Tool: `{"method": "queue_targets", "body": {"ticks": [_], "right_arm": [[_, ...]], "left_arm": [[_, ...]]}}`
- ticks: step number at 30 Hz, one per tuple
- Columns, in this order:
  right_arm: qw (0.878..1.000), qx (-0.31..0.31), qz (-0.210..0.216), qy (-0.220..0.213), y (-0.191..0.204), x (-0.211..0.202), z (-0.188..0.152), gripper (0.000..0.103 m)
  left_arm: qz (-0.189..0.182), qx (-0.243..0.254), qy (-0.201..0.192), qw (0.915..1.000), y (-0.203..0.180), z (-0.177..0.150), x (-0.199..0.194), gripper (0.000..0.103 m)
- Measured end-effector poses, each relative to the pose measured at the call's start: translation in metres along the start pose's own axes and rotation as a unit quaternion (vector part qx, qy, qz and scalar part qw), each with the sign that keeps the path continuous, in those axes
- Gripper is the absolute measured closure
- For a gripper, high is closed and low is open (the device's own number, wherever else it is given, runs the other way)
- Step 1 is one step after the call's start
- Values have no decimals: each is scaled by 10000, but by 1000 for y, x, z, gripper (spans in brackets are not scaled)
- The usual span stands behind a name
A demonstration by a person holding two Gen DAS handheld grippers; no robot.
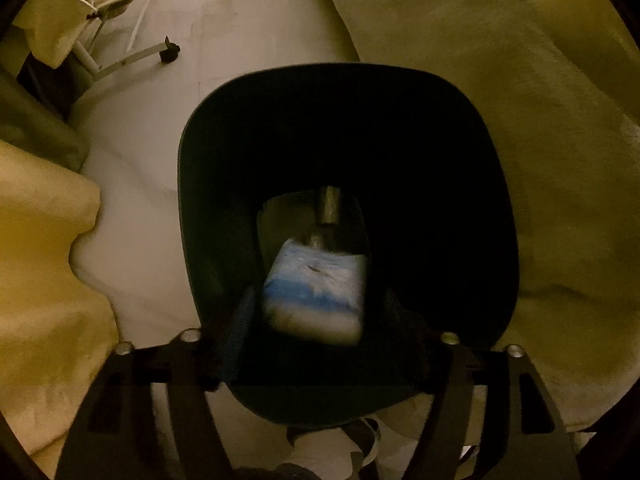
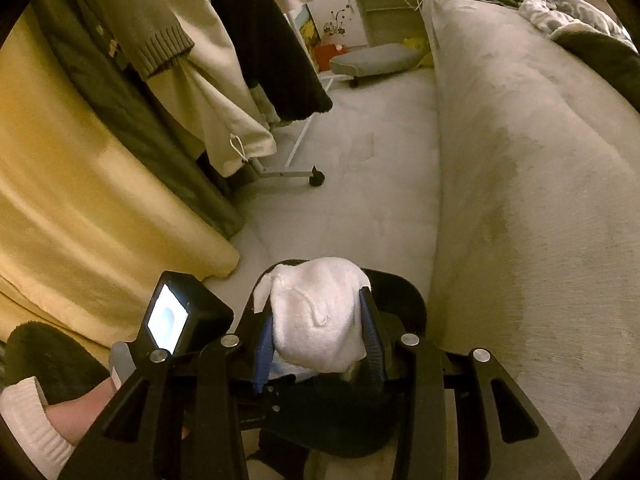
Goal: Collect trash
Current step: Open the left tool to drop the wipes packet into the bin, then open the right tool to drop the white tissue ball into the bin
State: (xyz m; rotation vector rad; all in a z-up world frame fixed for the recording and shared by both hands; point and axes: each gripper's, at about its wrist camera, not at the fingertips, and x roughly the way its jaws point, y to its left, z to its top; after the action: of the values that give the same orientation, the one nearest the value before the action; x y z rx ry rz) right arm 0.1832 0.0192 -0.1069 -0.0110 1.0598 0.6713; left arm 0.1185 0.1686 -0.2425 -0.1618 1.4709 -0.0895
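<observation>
- Left claw [image 1: 316, 316] stands wide above a dark bin [image 1: 400, 152]; a blue-and-white packet [image 1: 316, 292] sits loose between its fingers.
- Right claw [image 2: 320, 336] grips a white fluffy cloth [image 2: 316, 312] over the bin's rim [image 2: 400, 284].

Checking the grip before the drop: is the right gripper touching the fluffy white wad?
Touching. In the right wrist view, both pads of the right gripper press against the sides of the fluffy white wad, above the black bin.

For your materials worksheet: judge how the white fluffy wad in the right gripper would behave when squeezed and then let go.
The white fluffy wad probably squashes easily: it bulges around the right gripper. It looks light and limp, so it would likely drop softly, without rolling, toward the dark bin below it.
</observation>
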Motion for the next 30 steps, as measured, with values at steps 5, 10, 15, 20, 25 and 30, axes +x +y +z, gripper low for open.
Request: {"method": "queue_targets", "body": {"ticks": [5,10,15,20,25,30], "right_arm": [[9999,-44,-68,137,0,13,-2,64],[9994,-49,-160,309,-2,30,-4,64],[9986,-41,-260,456,-2,45,-7,64],[9976,-88,-337,592,0,54,-11,64],[9960,-103,-427,781,0,69,-17,64],[9937,-118,-485,1007,0,84,-26,64]], "left_arm": [[53,28,-76,10000,3,3,-1,18],[122,-19,-324,9994,13,-1,-14,15],[208,-88,-526,9984,26,-8,-29,12],[265,-44,-953,9951,29,-10,-51,12],[232,-81,-1461,9890,27,-11,-82,12],[339,-25,-1956,9801,21,-10,-111,12]]}}
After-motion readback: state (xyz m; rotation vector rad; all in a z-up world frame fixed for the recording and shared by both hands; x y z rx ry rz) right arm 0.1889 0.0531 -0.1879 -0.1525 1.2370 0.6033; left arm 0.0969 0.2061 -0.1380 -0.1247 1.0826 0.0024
